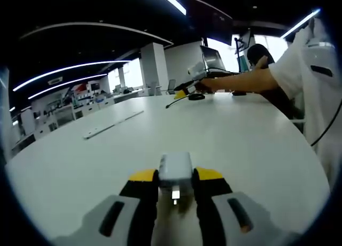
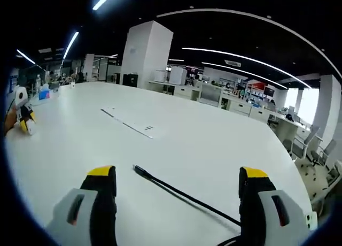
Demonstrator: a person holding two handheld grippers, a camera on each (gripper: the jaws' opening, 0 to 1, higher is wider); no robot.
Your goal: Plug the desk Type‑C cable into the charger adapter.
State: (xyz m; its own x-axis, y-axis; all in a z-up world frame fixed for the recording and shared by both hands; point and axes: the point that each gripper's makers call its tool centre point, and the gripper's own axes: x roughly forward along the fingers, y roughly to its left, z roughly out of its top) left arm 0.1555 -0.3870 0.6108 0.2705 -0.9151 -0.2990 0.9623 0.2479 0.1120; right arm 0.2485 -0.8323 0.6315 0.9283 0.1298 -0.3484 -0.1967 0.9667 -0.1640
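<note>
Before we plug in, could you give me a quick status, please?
Left gripper shut on charger adapter. Right gripper open, cable lying on the table between its jaws, ungripped. Nothing in the way.

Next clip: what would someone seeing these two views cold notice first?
Probably the white charger adapter clamped between the left gripper's yellow-tipped jaws, low in the left gripper view. Next, the black cable lying loose on the white table, running diagonally between the wide-open jaws of the right gripper.
</note>
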